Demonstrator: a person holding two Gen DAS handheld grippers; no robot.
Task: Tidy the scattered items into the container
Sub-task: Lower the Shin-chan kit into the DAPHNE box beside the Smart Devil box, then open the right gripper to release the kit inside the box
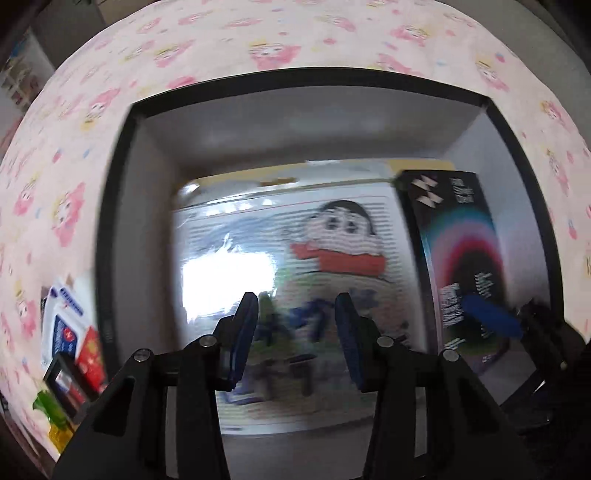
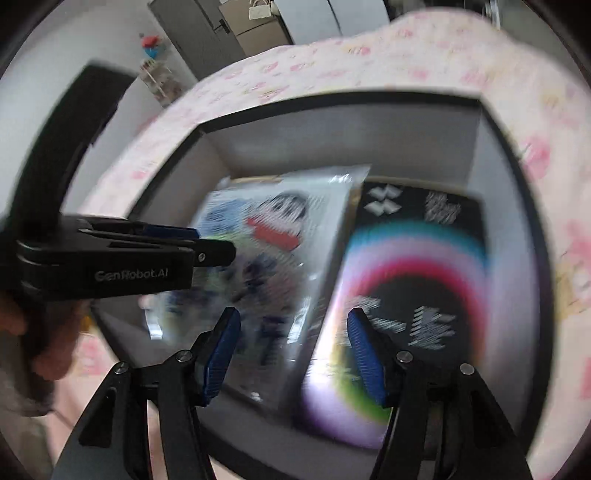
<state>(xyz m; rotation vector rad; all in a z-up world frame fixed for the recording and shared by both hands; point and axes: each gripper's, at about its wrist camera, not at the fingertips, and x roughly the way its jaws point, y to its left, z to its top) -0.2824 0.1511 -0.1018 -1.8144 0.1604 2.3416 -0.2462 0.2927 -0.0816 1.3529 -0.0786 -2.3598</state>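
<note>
A grey container with a black rim [image 1: 122, 206] [image 2: 517, 177] sits on a pink patterned cloth. Inside lie a cartoon-print packet [image 1: 332, 236] [image 2: 280, 229] and a black box with a rainbow arc [image 1: 461, 251] [image 2: 417, 258]. My left gripper [image 1: 295, 314] is open and empty just above the packet; it also shows from the side in the right wrist view [image 2: 218, 245]. My right gripper [image 2: 293, 325] is open and empty above the seam between packet and box; one of its blue fingertips [image 1: 491, 319] shows in the left wrist view.
Outside the container's left wall, on the cloth [image 1: 258, 37], lie a blue-and-white packet [image 1: 62, 317], a red packet [image 1: 90, 354], a small black box [image 1: 66, 384] and a green-and-yellow item [image 1: 51, 417]. A room with a door [image 2: 199, 33] lies beyond.
</note>
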